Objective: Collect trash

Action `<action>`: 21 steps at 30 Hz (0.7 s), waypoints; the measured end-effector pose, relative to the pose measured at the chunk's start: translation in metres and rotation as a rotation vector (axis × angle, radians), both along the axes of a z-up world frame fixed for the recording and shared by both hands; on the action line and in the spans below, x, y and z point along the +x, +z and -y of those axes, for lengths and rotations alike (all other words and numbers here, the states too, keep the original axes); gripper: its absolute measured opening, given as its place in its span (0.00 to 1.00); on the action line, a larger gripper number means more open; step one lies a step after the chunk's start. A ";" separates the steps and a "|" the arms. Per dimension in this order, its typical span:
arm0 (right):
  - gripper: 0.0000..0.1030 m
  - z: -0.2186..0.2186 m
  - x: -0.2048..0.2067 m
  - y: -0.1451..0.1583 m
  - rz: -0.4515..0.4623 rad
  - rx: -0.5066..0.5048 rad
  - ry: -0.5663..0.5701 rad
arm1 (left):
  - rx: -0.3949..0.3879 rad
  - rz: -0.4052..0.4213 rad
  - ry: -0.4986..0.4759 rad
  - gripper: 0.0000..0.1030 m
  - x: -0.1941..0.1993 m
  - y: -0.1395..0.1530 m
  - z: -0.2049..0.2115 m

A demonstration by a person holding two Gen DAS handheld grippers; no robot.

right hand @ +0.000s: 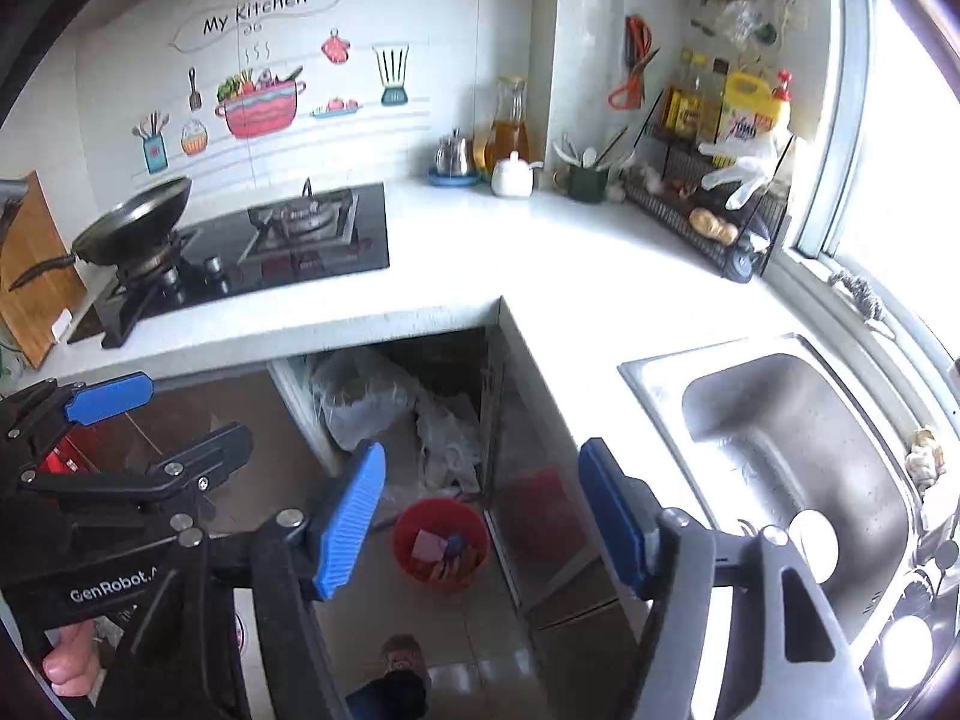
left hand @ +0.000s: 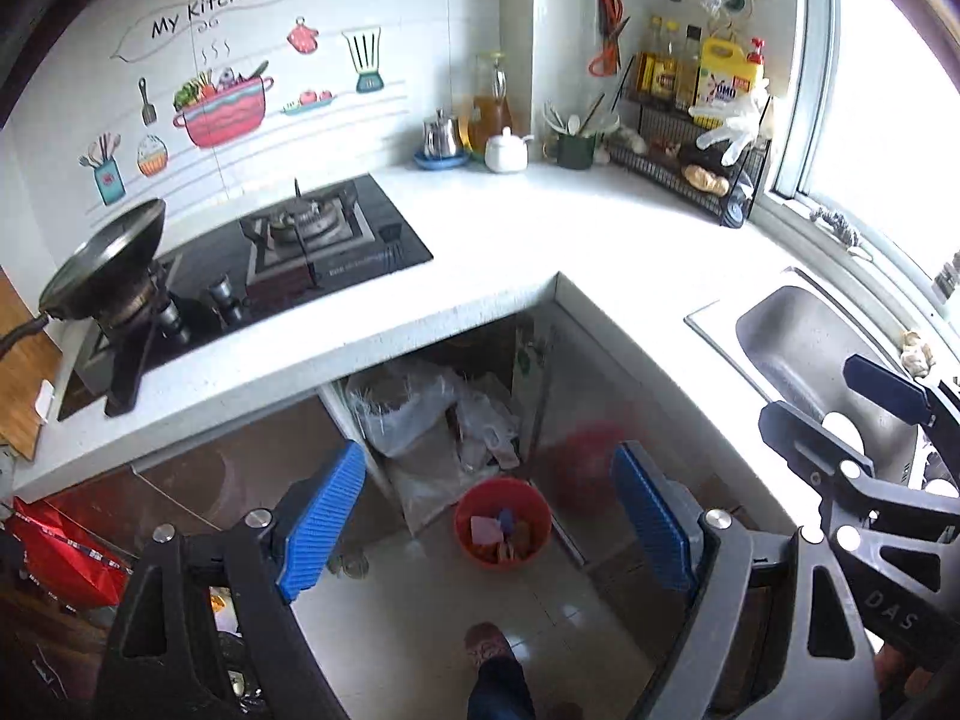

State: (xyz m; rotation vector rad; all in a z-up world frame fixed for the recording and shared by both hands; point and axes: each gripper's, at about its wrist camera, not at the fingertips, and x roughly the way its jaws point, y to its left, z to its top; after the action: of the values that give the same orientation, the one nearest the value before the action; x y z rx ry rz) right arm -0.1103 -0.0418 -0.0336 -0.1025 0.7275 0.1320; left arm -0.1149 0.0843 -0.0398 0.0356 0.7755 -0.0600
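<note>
A red bin [left hand: 503, 522] stands on the tiled floor in the corner under the L-shaped white counter [left hand: 528, 228]. It holds pink, blue and orange scraps. It also shows in the right wrist view [right hand: 441, 543]. My left gripper [left hand: 489, 522] is open and empty, held high above the floor with the bin between its blue pads. My right gripper [right hand: 483, 525] is open and empty too, also above the bin. Each gripper shows in the other's view, the right one [left hand: 840, 408] over the sink, the left one [right hand: 162, 420] at the left edge.
A steel sink [right hand: 798, 450] lies at the right, a black gas hob [left hand: 282, 264] with a pan [left hand: 108, 264] at the left. Jars, bottles and a wire rack [left hand: 690, 144] line the back. Plastic bags [left hand: 432, 414] sit under the counter. A slippered foot [left hand: 489, 648] is below.
</note>
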 end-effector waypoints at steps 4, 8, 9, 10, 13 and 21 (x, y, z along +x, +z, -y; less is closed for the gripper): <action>0.81 0.009 -0.022 0.038 0.105 0.027 -0.006 | -0.014 0.073 0.001 0.81 -0.019 0.040 0.004; 0.85 0.020 -0.038 0.062 0.168 0.023 -0.015 | -0.026 0.112 0.001 0.81 -0.034 0.065 0.009; 0.87 0.022 -0.042 0.065 0.185 0.019 -0.022 | -0.029 0.121 0.000 0.81 -0.039 0.068 0.011; 0.88 0.023 -0.047 0.068 0.201 0.016 -0.030 | -0.031 0.129 -0.002 0.81 -0.043 0.073 0.013; 0.90 0.027 -0.051 0.072 0.233 0.004 -0.048 | -0.036 0.143 -0.011 0.81 -0.055 0.080 0.020; 0.91 0.038 -0.058 0.072 0.247 0.018 -0.085 | -0.027 0.153 -0.013 0.81 -0.071 0.082 0.029</action>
State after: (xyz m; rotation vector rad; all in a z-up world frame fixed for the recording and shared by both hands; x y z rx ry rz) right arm -0.1681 -0.0802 0.0389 -0.0696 0.4834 0.0436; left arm -0.1855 0.0550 0.0424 0.0192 0.6213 -0.0791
